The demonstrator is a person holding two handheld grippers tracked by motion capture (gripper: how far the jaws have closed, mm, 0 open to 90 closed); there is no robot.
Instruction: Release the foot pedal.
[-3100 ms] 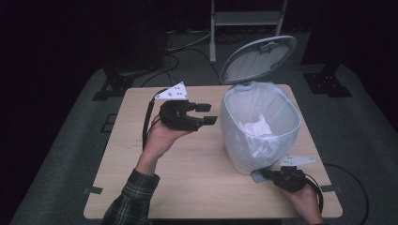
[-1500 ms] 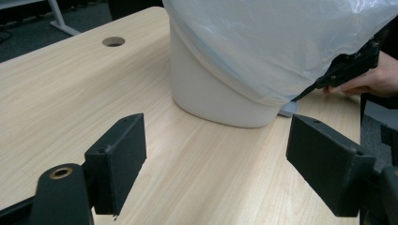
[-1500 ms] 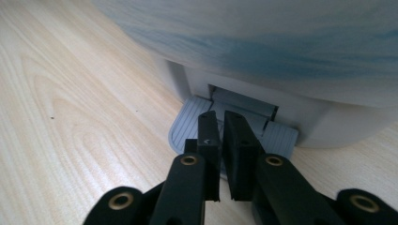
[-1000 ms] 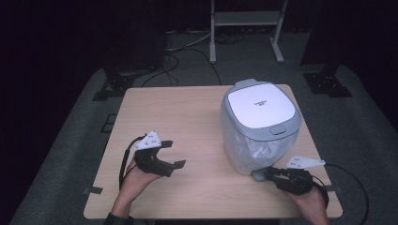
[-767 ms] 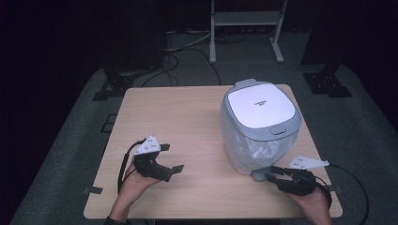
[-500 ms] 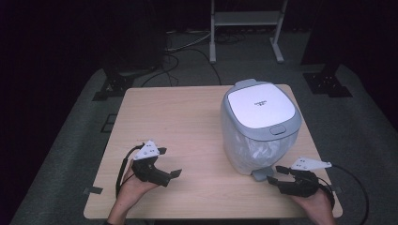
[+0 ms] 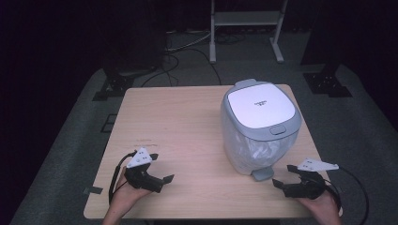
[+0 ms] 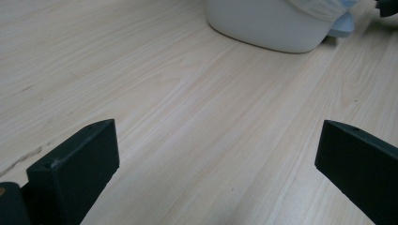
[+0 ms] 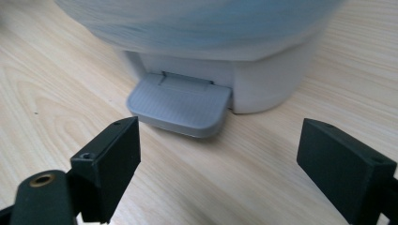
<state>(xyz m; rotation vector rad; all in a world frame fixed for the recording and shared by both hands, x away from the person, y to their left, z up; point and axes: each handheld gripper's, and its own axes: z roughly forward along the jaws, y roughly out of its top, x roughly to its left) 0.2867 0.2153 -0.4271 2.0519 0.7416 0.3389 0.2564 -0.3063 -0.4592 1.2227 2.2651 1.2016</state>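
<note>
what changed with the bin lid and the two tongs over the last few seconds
The white-and-grey pedal bin's lid, earlier standing open, is now shut. The left tongs drew back from beside the bin to the table's near left edge. The right tongs backed slightly away from the grey foot pedal, which they were at while the lid stood open. Both tongs stay open and empty; the bin has not moved on the light wooden table.

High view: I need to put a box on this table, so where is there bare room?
The table lies bare from its left edge to the bin, and between the left gripper and the bin's pedal. It is crowded between pedal and right gripper.
</note>
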